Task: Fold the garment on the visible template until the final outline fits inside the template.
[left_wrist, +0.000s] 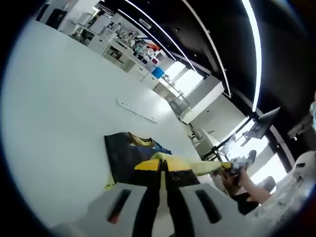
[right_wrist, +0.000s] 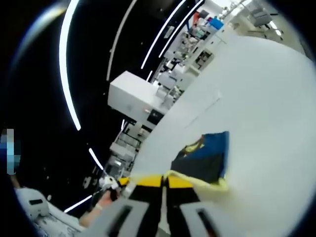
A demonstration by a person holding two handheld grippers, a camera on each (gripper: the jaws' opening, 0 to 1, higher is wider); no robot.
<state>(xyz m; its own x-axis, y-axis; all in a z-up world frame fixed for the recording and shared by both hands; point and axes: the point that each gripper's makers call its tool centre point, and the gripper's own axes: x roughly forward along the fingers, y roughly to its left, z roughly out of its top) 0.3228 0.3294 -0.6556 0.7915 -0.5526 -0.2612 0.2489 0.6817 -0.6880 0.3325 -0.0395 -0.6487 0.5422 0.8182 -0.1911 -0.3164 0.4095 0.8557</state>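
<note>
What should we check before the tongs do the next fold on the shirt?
1. Left tongs pinching the garment: ok, its jaws are closed on the yellow edge.
2. Right tongs pinching the garment: ok, closed on the yellow edge too.
3. Held edge stretched even between both tongs: cannot tell.
4. Rest of the garment lying on the white table: ok.
5. Template outline under the garment: cannot tell.
6. Garment in sight in both views: ok.
</note>
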